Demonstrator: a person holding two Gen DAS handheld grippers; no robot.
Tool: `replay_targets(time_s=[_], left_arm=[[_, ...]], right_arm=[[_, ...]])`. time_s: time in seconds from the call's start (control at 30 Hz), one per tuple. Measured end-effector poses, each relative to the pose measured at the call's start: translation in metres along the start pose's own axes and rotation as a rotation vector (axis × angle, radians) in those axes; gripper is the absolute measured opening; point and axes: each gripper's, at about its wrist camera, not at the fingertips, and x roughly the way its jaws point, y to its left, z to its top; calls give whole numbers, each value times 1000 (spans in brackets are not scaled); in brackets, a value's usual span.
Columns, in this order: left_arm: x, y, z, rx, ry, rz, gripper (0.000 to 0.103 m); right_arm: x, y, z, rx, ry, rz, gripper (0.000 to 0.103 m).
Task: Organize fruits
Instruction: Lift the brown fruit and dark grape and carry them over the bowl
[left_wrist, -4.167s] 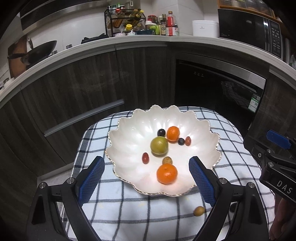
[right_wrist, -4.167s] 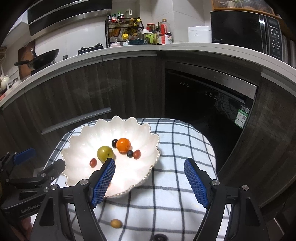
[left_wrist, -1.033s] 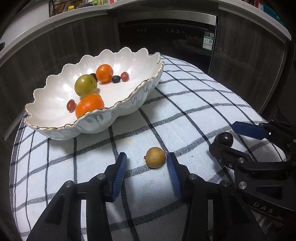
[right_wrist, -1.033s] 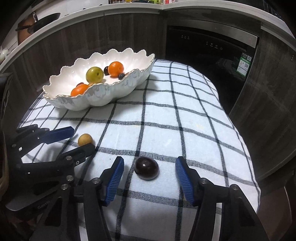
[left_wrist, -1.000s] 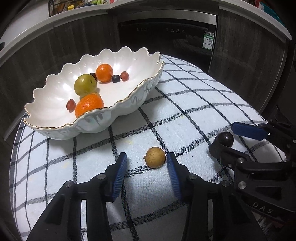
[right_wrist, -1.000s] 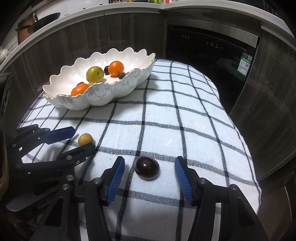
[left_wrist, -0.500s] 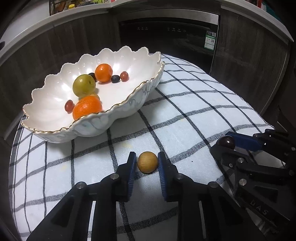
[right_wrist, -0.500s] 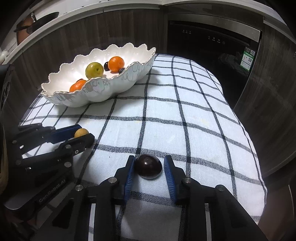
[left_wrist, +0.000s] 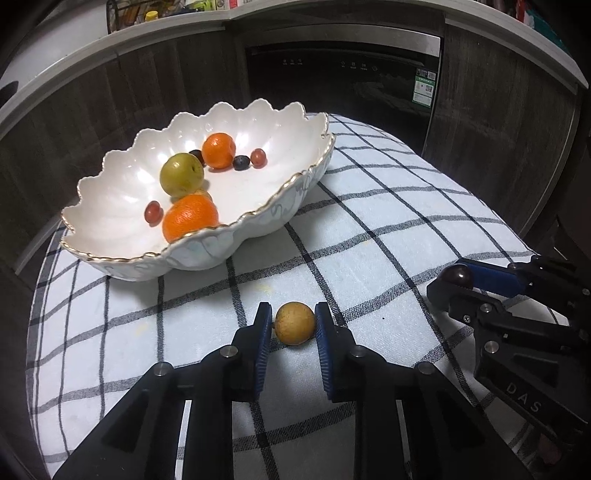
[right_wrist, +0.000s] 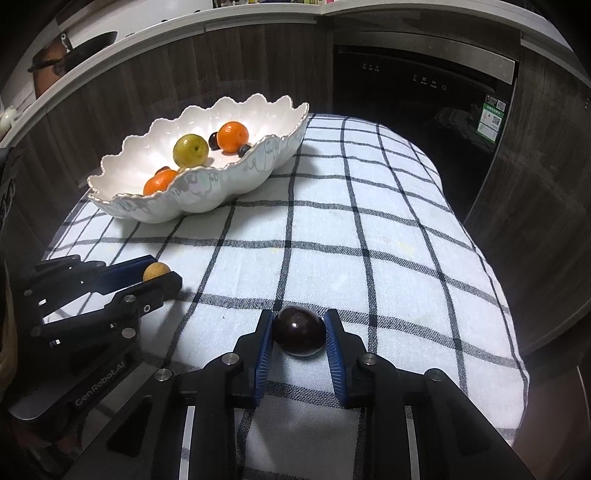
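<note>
Left wrist view: left gripper (left_wrist: 294, 323) jaws clamped on tan round fruit (left_wrist: 294, 322) on checkered table (left_wrist: 388, 229), near scalloped bowl (left_wrist: 258, 221). Right wrist view: right gripper (right_wrist: 298, 330) jaws clamped on dark plum (right_wrist: 298, 329), table's near edge.

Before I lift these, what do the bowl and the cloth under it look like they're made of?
The bowl looks like glazed ceramic or porcelain: glossy pearly white, gold-trimmed scalloped rim, iridescent sheen outside. The cloth looks like woven cotton, matte, with visible weave and black check lines; fibre uncertain.
</note>
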Motion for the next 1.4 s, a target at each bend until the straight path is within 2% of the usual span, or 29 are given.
replay_targets(time_s=[0.6,1.4], left_arm=[[-36,11,5,-30,-57,40,24],[-79,51,9,-138,-108,94,24]], right_arm=[[-30,10,13,-27,-78,-4,29],[-62,40,44,-71,-162,27,29]])
